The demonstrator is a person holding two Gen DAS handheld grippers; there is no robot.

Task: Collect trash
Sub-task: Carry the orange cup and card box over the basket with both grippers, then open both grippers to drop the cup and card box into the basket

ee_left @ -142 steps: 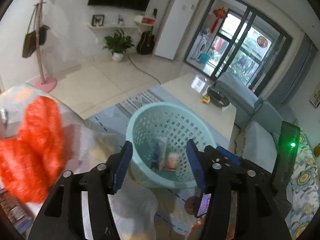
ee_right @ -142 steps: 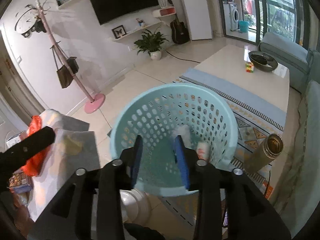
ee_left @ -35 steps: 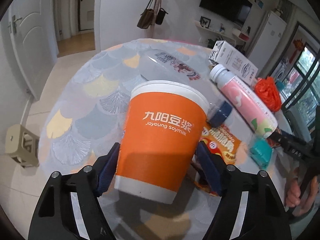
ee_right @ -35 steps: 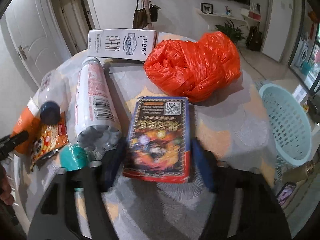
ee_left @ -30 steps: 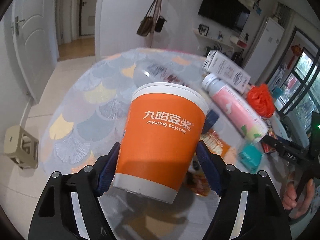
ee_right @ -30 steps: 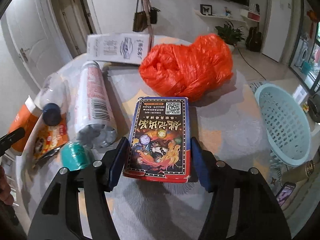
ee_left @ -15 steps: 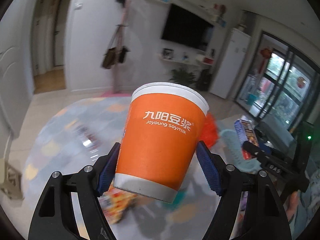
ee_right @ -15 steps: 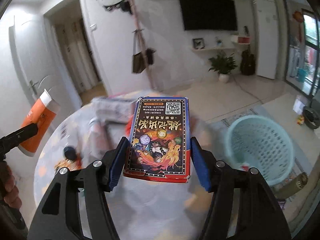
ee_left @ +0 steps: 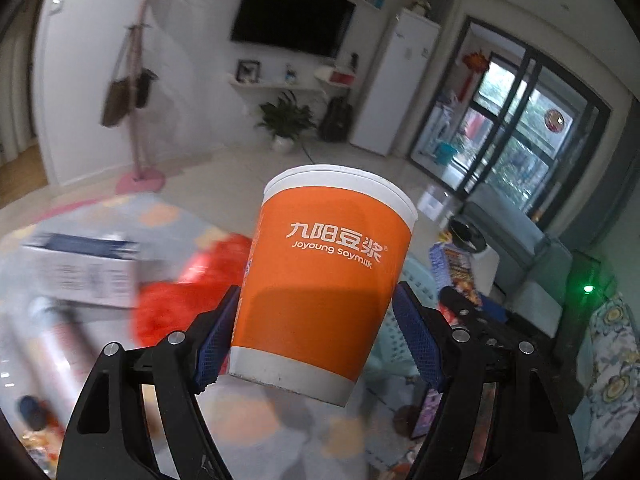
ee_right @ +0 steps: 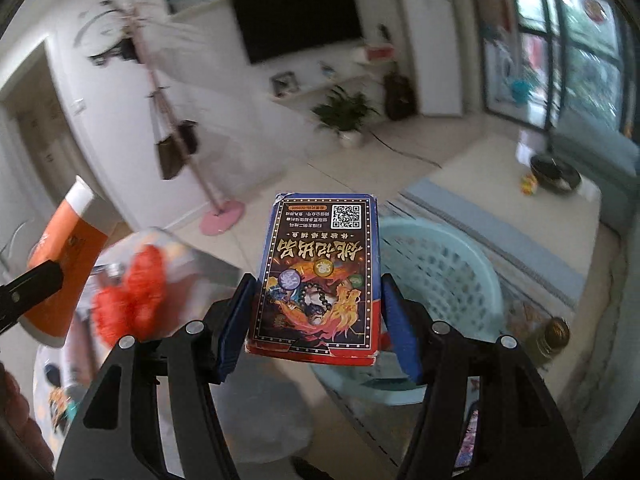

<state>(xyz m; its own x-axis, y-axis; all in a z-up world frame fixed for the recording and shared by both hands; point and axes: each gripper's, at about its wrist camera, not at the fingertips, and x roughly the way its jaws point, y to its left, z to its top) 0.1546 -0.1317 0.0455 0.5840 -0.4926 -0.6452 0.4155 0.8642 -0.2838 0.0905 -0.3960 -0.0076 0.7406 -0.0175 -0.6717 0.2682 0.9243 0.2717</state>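
Trash was being carried in both claws at once. The left gripper [ee_left: 316, 344] was pinched on the orange soymilk cup [ee_left: 326, 276], its blue pads pressed against the lower half of the cup wall, with the cup upright and its white rim uppermost. The right gripper [ee_right: 314, 324] was clamped on the flat card box [ee_right: 318, 280], gripped across its two long edges near the lower end, so that most of the box stood out beyond the pads.

The pale blue laundry basket [ee_right: 452, 276] was seen just behind and to the right of the card box in the right wrist view, on the floor beside the round table [ee_right: 256, 420]. An orange plastic bag [ee_left: 176, 304], a white carton [ee_left: 84, 276] and a pink bottle [ee_left: 60, 344] were left on the table, all blurred.

Several risks were judged from this. The cup is thin paper held low on a tapering wall, so it could be squeezed out of shape or slid upward out of the pads. The box could be pivoted about its grip during a fast swing. With both loads heading for one opening, the claws could be knocked together, or a release made too early could land an item on the rug.
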